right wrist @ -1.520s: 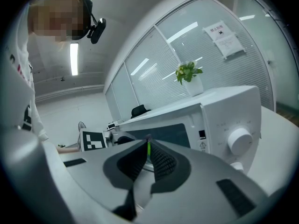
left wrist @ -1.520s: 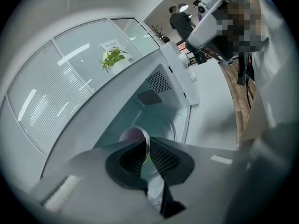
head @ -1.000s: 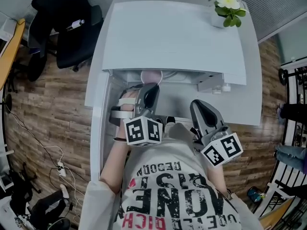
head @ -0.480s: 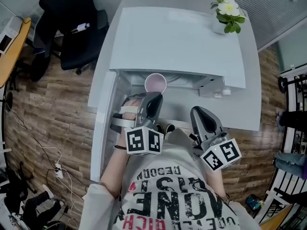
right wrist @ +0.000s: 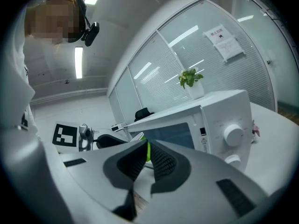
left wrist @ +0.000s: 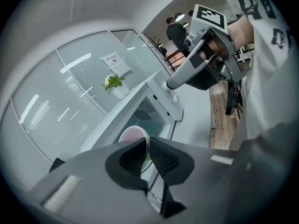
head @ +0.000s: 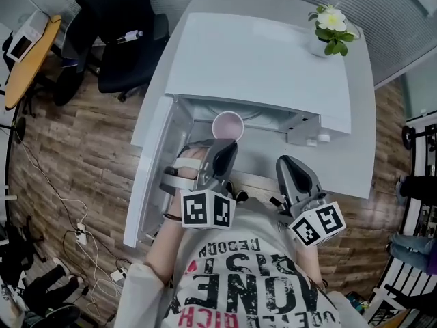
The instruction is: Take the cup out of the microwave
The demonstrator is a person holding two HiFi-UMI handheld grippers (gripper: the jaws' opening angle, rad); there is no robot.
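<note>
One table: a white tabletop (head: 345, 166) carries a white boxy microwave oven (head: 259, 60). The oven's white door (head: 151, 162) is swung wide open on the left side of the head view.
Oven top: a small white pot with a green plant and pale flowers (head: 331, 26) stands on the far right corner.
Room: brown wood-plank floor (head: 75, 156). A black office chair (head: 130, 53) is beyond the table's left side, and loose cables (head: 82, 238) lie on the planks. A glass partition with pale blinds (left wrist: 70, 106) runs behind the oven.
Cup: a round pink cup with a white rim (head: 227, 124) is upright, just in front of the oven's open mouth and clear of its top edge.
Left tongs: the left gripper (head: 229, 145) reaches in from the near side. Its jaws are clenched on the near part of the cup's rim, one pad inside and one outside.
Right tongs: the right gripper (head: 287, 164) is well to the cup's right, over bare tabletop in front of the oven. Its jaws are drawn together and grasp nothing. A thin yellow-green sliver shows in the slit, and I cannot tell what it is.
</note>
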